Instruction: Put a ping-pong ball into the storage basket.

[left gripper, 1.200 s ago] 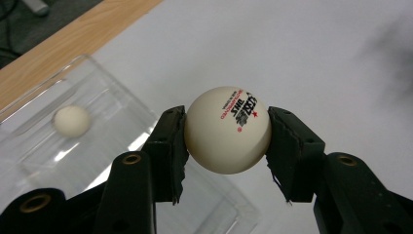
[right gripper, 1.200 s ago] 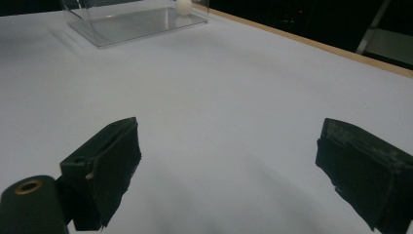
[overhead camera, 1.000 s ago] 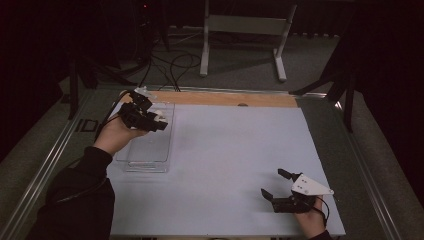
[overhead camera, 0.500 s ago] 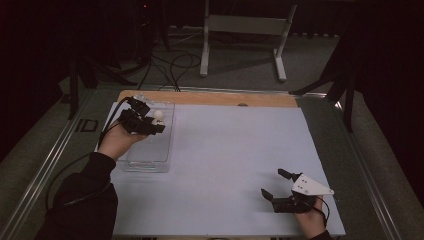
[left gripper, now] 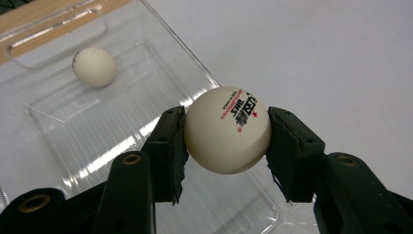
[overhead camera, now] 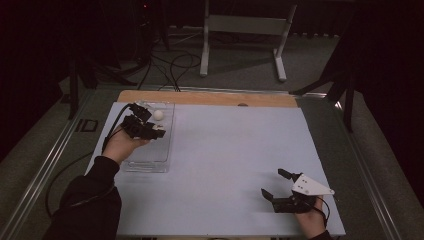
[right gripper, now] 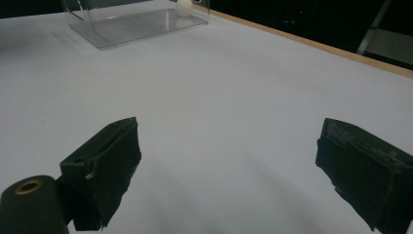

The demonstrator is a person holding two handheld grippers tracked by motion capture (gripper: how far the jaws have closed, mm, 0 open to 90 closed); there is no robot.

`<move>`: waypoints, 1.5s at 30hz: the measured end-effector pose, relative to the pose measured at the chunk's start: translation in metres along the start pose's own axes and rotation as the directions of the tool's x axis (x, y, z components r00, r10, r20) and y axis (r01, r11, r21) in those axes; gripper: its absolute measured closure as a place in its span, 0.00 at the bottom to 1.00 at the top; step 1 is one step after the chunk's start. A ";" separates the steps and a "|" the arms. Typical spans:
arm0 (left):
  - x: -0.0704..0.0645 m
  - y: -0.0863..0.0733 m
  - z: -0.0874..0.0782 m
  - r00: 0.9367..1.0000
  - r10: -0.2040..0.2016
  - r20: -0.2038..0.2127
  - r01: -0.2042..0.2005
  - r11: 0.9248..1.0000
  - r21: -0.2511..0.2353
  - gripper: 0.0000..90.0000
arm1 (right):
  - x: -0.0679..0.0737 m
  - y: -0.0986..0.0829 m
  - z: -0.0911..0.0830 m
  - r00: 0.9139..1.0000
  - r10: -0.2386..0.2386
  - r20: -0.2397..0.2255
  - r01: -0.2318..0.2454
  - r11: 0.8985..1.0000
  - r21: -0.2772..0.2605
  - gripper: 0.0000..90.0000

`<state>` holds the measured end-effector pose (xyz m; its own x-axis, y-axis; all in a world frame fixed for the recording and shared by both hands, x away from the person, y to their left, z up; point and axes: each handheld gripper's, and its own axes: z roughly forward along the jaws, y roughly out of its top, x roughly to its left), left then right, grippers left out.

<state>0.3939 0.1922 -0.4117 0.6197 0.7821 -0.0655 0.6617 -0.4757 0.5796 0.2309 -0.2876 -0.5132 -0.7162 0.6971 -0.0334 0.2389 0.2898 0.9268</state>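
- Ball: light, hollow, smooth shell; likely to slip or dent. Hold across its widest part with a light squeeze.
- Left gripper: pads closed on the ball, above the tray.
- Second ball: lies in the tray, beyond the fingertips.
- Right gripper: wide open, holding nothing.

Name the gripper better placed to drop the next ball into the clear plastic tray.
Left. The left gripper already grips a white printed table-tennis ball above the clear plastic tray. The right gripper sits open far across the table.
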 end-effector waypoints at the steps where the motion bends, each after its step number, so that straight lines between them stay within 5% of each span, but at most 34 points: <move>1: 0.000 -0.001 0.002 1.000 -0.007 -0.001 0.007 1.000 0.004 0.58 | 0.000 0.000 0.000 1.000 0.001 -0.001 -0.001 1.000 -0.001 0.10; 24: 0.007 -0.012 0.032 0.999 -0.049 0.019 0.048 0.995 0.088 0.58 | 0.000 0.000 0.000 1.000 0.004 -0.001 -0.004 1.000 0.001 0.10; 36: 0.007 -0.015 0.047 0.999 -0.054 0.000 0.054 0.983 0.177 0.58 | 0.000 0.000 0.000 1.000 0.003 0.002 -0.003 1.000 -0.002 0.10; 45: 0.007 -0.016 0.056 0.997 -0.070 0.029 0.063 0.976 0.208 0.58 | 0.000 0.000 -0.001 1.000 0.004 0.004 -0.004 1.000 -0.003 0.10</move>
<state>0.4120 0.1827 -0.4669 0.5834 0.8018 -0.1293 0.7726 -0.4988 0.3928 0.2308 -0.2881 -0.5129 -0.7129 0.7006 -0.0313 0.2398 0.2855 0.9279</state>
